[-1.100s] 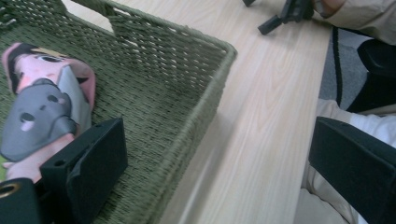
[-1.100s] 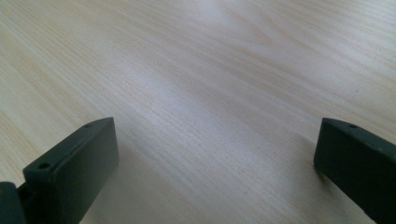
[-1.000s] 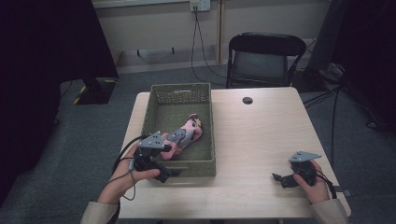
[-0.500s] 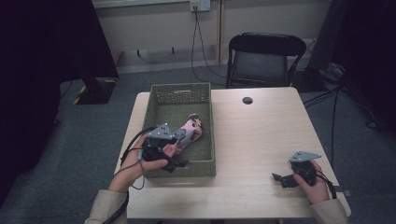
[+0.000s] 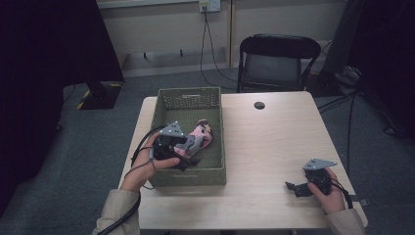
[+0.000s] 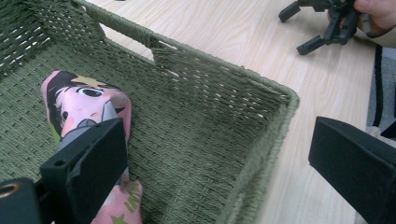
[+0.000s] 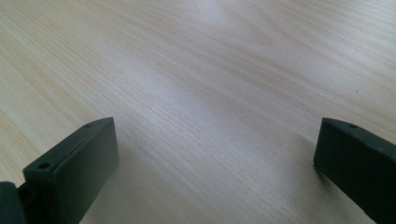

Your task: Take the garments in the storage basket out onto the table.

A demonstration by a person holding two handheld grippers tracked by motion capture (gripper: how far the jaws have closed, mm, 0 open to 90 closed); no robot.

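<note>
Left gripper (image 5: 188, 159), jaws gaping wide, is straddling the basket wall (image 6: 261, 140); doll (image 6: 88, 112) beside one jaw — risking snagging weave.

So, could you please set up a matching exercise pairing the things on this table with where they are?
Things:
1. pink toy
2. green basket
3. right gripper
4. black disc

Places:
A. table's far edge
B. near right of the table
C. left side of the table
D. inside the basket

Pairs: 1-D, 2-C, 3-B, 4-A
</note>
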